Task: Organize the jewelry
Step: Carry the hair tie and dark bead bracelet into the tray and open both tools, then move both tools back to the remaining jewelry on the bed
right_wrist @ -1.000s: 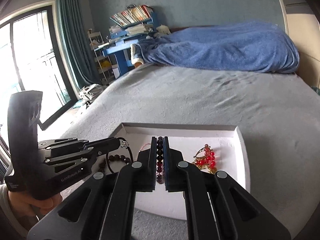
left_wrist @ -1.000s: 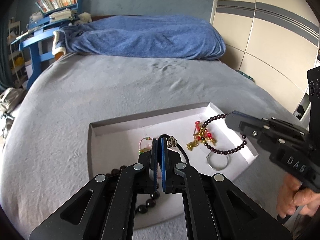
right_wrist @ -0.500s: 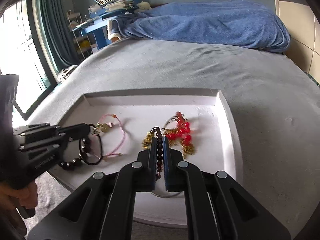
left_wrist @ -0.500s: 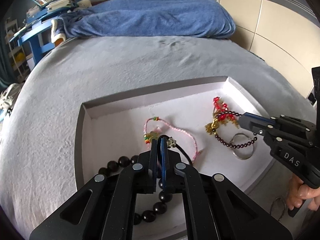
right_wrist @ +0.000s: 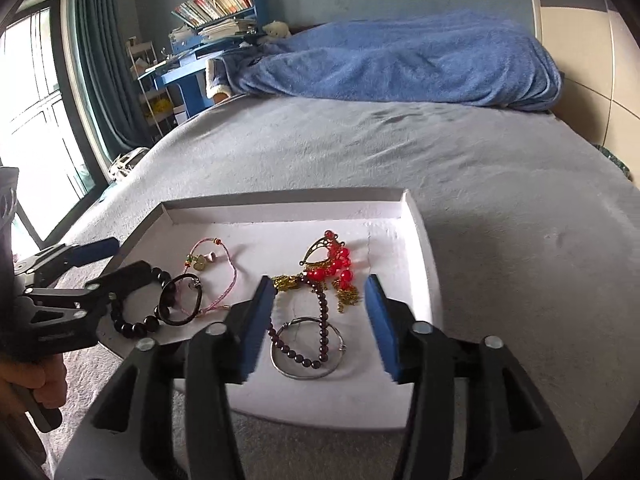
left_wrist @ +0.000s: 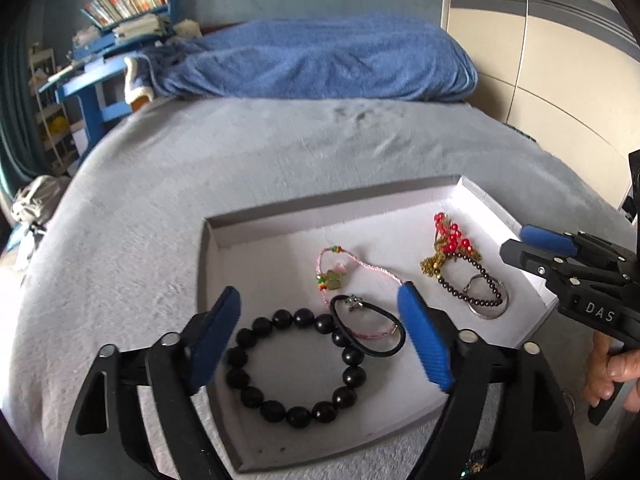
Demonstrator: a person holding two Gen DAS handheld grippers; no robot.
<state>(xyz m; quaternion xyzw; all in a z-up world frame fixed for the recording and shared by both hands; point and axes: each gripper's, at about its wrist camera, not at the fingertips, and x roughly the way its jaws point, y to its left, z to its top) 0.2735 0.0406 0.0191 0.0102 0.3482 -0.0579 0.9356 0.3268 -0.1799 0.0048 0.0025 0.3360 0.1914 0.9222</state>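
Note:
A white tray (left_wrist: 332, 200) lies on the grey bed. My left gripper (left_wrist: 318, 294) hangs over its near left part with its jaws opening and nothing pressed between the pads. Below it lie a black hair tie (left_wrist: 384, 350), a black bead bracelet (left_wrist: 240, 376) and a pink cord bracelet (left_wrist: 368, 266). My right gripper (right_wrist: 320, 284) is over the tray's right part, its jaws also opening. Under it a dark red bead bracelet (right_wrist: 324, 320) lies across a silver bangle (right_wrist: 308, 374), next to a red and gold ornament (right_wrist: 332, 264).
The grey bed cover (right_wrist: 500, 200) spreads around the tray. A blue blanket (left_wrist: 320, 60) is heaped at the far end. A blue desk with books (right_wrist: 208, 28) and a window stand to the left, a wardrobe (left_wrist: 540, 60) to the right. A small trinket (left_wrist: 476, 462) lies by the tray's near edge.
Both grippers came down over the tray and opened. The left one let go of the black hair tie and the right one let go of the dark red bead bracelet; both now lie in the tray.

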